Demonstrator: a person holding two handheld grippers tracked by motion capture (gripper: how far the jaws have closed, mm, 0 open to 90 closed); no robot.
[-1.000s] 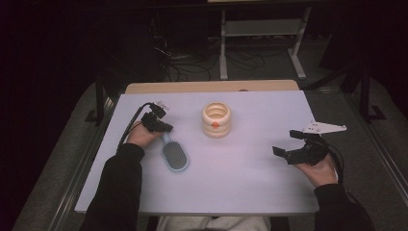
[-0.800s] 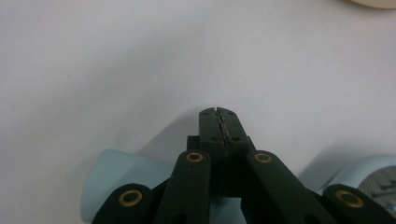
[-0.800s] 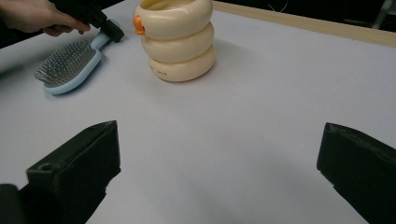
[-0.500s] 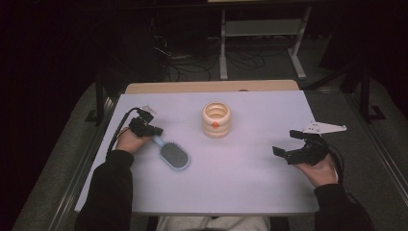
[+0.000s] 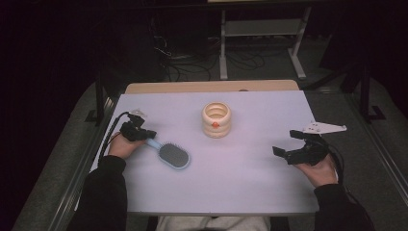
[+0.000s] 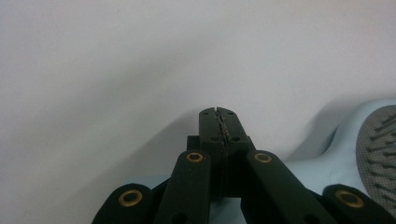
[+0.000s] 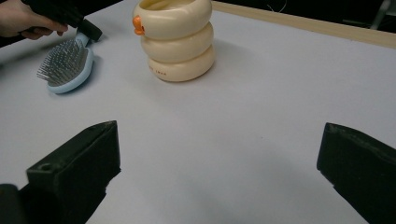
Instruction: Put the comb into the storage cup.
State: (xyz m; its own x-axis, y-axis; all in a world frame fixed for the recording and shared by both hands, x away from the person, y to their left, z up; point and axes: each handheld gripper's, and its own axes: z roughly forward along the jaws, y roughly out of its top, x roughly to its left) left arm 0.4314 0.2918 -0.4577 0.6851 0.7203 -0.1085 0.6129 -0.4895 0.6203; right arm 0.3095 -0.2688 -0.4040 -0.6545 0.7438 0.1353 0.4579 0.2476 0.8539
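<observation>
The left gripper (image 5: 144, 134) is seen with jaws pressed together, empty, directly over the handle of a pale blue hairbrush (image 5: 171, 155) whose bristled head lies just beyond them. The right gripper (image 5: 290, 143) is held with jaws wide apart over the bare white table (image 5: 250, 183). A cream ringed cup (image 5: 216, 119) stands well ahead, between both.

Two dark-sleeved forearms reach in from the near edge of the table. The left hand (image 5: 120, 147) grips the left gripper (image 5: 144, 135), held low over the tabletop, its black jaws pressed together with no gap between the pads. The right hand (image 5: 318, 168) rests at the far side holding the right gripper (image 5: 288, 144), jaws spread wide apart, a cable trailing behind.
</observation>
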